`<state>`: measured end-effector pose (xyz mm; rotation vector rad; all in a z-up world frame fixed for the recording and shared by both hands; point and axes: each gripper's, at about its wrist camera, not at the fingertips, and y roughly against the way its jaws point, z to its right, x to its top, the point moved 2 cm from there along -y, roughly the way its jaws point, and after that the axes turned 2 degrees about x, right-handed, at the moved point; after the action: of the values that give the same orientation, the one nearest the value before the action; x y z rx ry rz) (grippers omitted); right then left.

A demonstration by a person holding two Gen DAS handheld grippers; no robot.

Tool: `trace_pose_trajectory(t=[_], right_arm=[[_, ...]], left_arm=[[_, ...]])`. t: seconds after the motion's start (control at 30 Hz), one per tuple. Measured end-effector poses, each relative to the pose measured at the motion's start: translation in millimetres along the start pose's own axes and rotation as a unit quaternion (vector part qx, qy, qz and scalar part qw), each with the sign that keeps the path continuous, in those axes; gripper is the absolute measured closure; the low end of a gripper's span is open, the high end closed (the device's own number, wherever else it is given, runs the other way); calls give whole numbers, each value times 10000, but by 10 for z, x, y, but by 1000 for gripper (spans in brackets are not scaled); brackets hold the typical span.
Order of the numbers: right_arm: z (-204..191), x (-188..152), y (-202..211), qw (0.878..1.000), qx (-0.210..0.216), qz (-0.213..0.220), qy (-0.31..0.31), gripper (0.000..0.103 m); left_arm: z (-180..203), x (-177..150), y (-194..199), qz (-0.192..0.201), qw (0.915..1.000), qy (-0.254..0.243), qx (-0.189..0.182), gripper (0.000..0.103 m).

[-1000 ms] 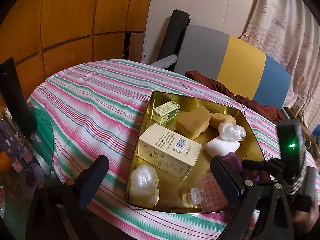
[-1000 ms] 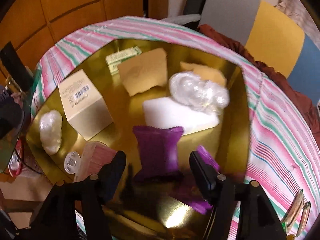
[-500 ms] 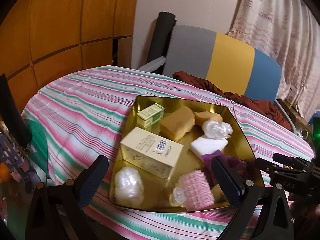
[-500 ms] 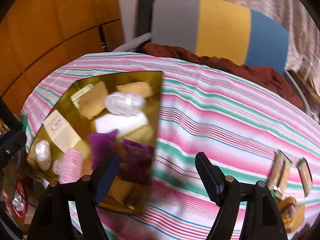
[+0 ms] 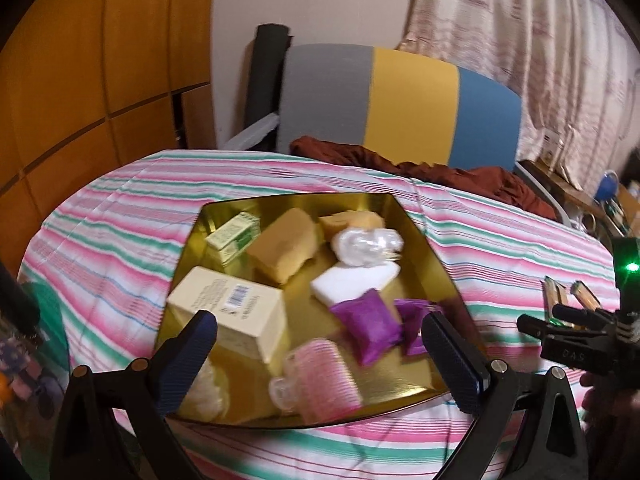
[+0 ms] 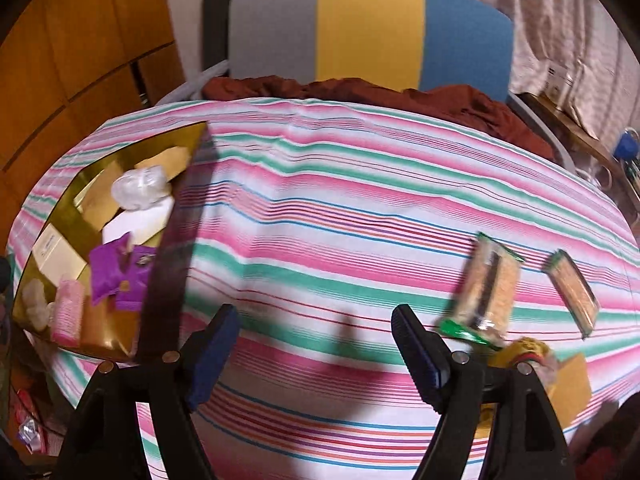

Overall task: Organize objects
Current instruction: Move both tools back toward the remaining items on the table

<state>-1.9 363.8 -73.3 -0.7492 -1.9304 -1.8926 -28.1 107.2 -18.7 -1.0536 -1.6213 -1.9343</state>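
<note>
A gold tray (image 5: 438, 270) on the striped tablecloth (image 6: 360, 208) holds a cream box (image 5: 228, 312), a small green box (image 5: 234, 236), tan sponges (image 5: 286, 248), a white block (image 5: 352, 286), a clear wrapped bundle (image 5: 366, 246), a pink hair roller (image 5: 320, 380) and a purple packet (image 5: 366, 332). My left gripper (image 5: 320, 344) hovers open over the tray's near side, holding nothing. Right of the tray (image 6: 176, 248), my right gripper (image 6: 316, 328) stands open over bare cloth. Two green-edged snack packets (image 6: 484, 292) (image 6: 572, 292) lie to its right.
A yellow wrapped item (image 6: 532, 356) lies by the right gripper's right finger. A chair with a grey, yellow and blue back (image 5: 400, 100) stands behind the table, with a dark red cloth (image 5: 400, 164) heaped on it. Wood panels rise at the left.
My right gripper opened, left the purple packet in the tray and swung right over the cloth toward the snack packets. The left gripper drifted and rolled a little, still open.
</note>
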Motion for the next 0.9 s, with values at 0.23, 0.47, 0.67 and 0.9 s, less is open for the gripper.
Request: trace_pose_trajectory(t=[0.23,0.47,0.67,0.9], right_arm=[[392,27,134,9991,-256,93,-320,23],[829,70,286,9958,-510,185,-743,23],[1367,102,486,9880,-884,372,-1210,23],[2130,-71,646,9629,-1167,627,-2352,23]], left_arm=[[366,59,-27,-16,9989,-376,-286,0],[727,75,-69,-82,9951,-719,-677,0],[1060,93,-139,-157,9892,-984,-1071,0],[1599,80,-245,-336,9753,-1381,-1693,0]])
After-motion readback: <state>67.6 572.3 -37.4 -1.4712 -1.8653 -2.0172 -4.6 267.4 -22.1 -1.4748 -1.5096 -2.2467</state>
